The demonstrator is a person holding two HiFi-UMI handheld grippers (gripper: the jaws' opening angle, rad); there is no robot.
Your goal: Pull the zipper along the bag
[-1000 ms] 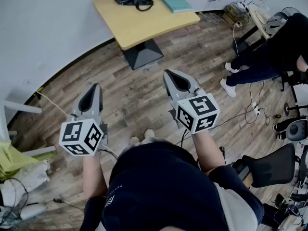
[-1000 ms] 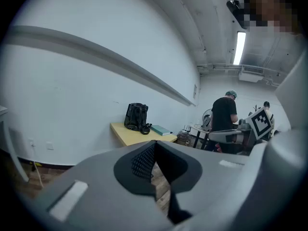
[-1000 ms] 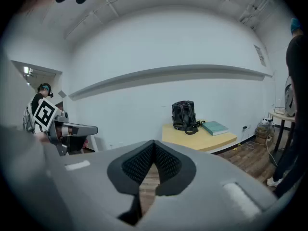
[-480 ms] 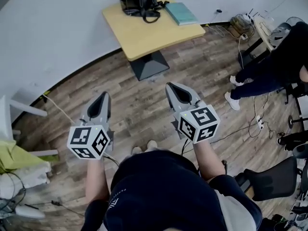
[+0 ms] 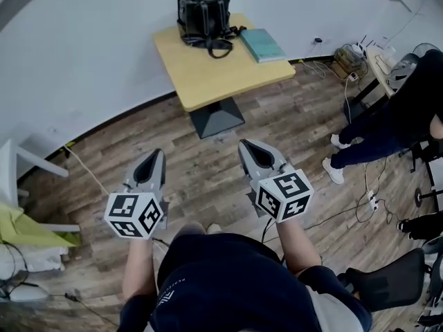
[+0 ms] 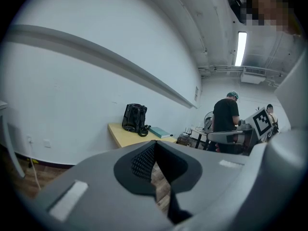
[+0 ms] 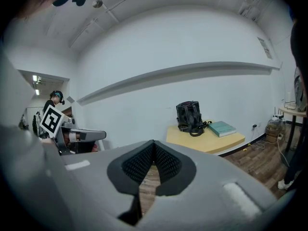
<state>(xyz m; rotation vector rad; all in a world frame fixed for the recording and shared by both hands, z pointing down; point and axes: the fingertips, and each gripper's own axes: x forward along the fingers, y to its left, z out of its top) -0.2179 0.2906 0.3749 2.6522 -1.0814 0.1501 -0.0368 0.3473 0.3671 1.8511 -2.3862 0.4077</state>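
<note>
A black bag [image 5: 203,16] stands upright at the far edge of a small yellow table [image 5: 221,71] against the white wall, far from both grippers. It also shows small in the left gripper view, bag [image 6: 134,117], and in the right gripper view, bag [image 7: 189,114]. My left gripper [image 5: 154,159] and right gripper [image 5: 250,147] hang side by side over the wood floor, well short of the table, pointing toward it. Both are shut with nothing between the jaws, as seen at the left gripper [image 6: 154,146] and right gripper [image 7: 154,143].
A teal book [image 5: 261,45] lies on the table beside the bag. A seated person [image 5: 405,88] and floor cables [image 5: 360,185] are at the right, with a black chair [image 5: 387,261] nearer. A white frame with yellow cloth [image 5: 21,227] stands at the left.
The table and bag have come lower and closer in the head view as the person walks toward them. Both grippers stay shut and empty, carried forward.
</note>
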